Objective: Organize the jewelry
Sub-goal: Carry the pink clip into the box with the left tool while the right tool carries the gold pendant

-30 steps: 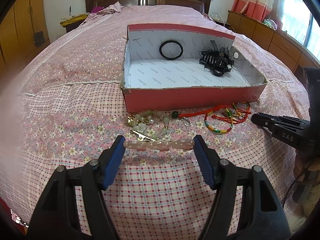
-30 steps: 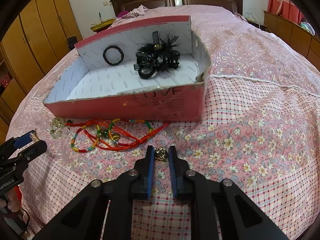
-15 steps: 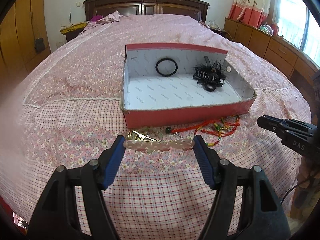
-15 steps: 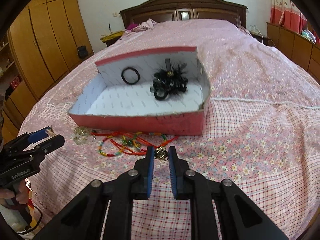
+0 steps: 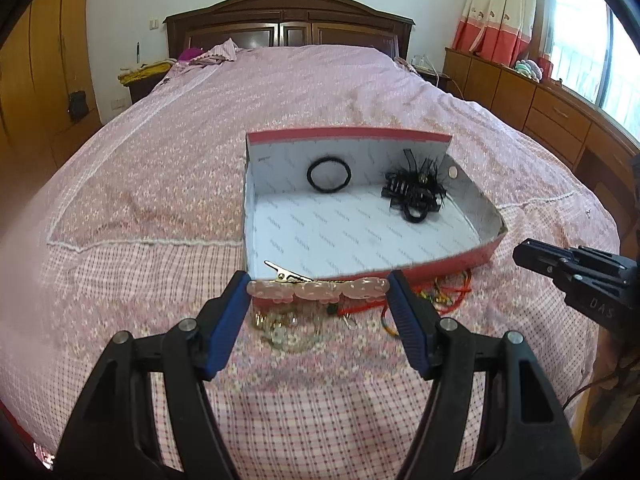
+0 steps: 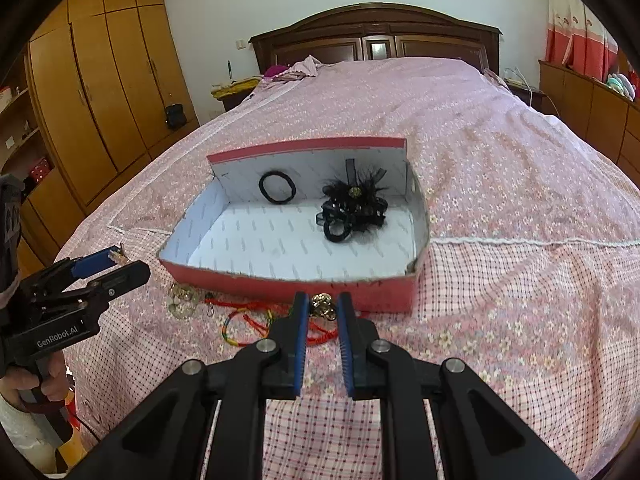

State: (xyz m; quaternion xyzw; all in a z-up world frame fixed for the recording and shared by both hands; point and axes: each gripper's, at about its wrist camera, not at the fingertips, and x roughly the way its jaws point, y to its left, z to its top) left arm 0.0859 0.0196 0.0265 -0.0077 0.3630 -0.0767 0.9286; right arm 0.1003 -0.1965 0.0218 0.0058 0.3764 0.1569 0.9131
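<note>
**Both pieces lifted, box next**

Bed [image 5: 160,208] carries the red box [image 6: 288,284], front wall low, floor mostly bare. Left gripper [image 5: 318,292] jaws clamp the pink hair clip [image 5: 318,290] endwise; right gripper [image 6: 322,308] jaws pinch a small gold ornament [image 6: 323,305]. Judged: transfer step; next, clear the front wall and release inside. Cords [image 6: 256,322] wait outside.

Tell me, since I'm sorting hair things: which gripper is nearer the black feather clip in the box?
Right. The right gripper hangs before the box's end holding the feather clip; the left gripper fronts the opposite end.
</note>
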